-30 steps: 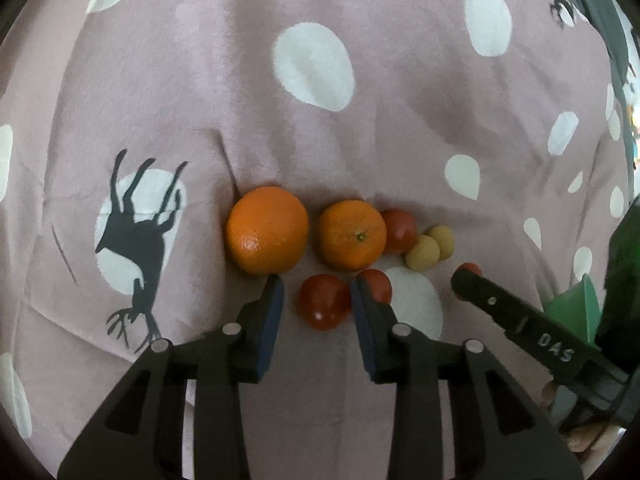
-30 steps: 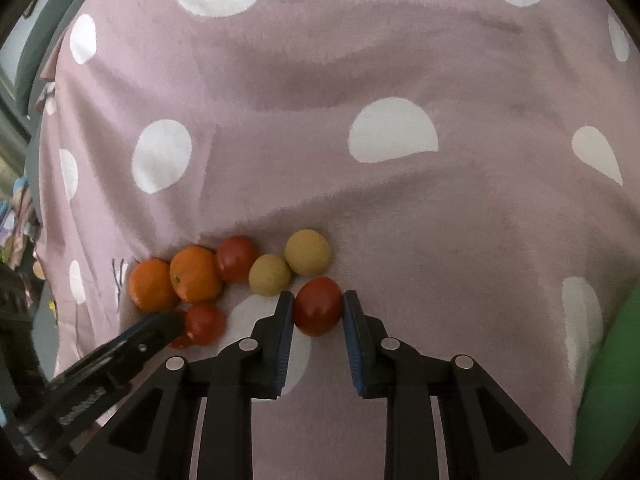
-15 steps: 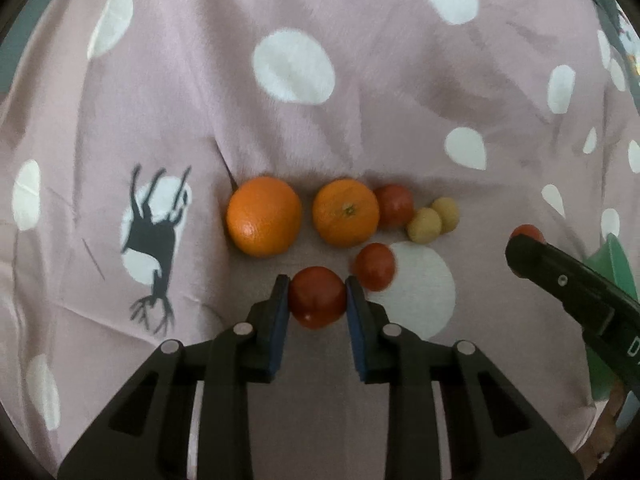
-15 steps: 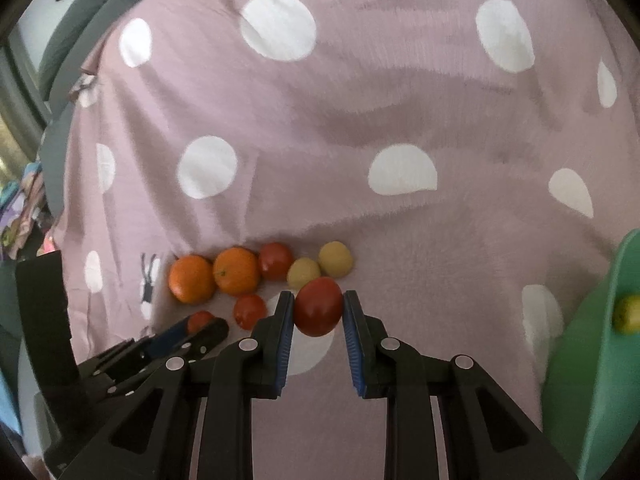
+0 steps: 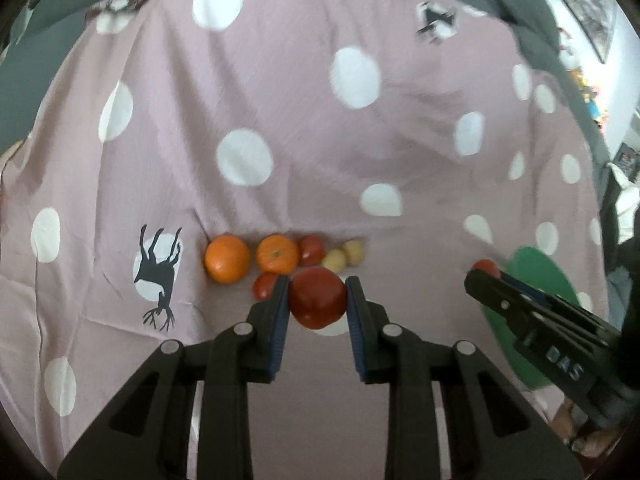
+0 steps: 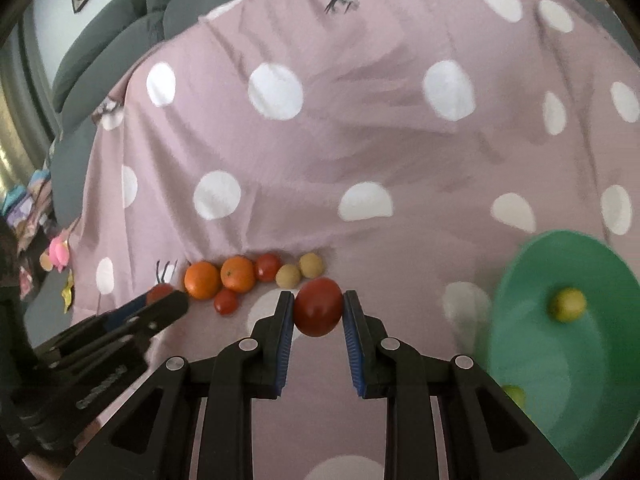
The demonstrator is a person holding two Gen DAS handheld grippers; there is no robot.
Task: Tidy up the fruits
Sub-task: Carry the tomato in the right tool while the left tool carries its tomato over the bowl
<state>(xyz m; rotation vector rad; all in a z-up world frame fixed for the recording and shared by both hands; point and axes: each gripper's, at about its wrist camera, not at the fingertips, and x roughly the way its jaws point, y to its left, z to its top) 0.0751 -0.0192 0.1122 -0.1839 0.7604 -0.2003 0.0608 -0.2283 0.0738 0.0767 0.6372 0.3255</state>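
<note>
Right wrist view: green bowl (image 6: 532,360) holds 2 fruits; right gripper (image 6: 318,312) and left gripper (image 5: 317,298) each clamp a tomato; approx. 6 remain on cloth (image 6: 360,140).

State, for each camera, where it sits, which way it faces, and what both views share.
Left wrist: on the left gripper, facing down its fingers, clamped on a round red tomato; the right gripper enters at right.
Right wrist: on the right gripper, clamping another red tomato; the left gripper enters at left.
Shared: pink dotted cloth, green plastic bowl.
</note>
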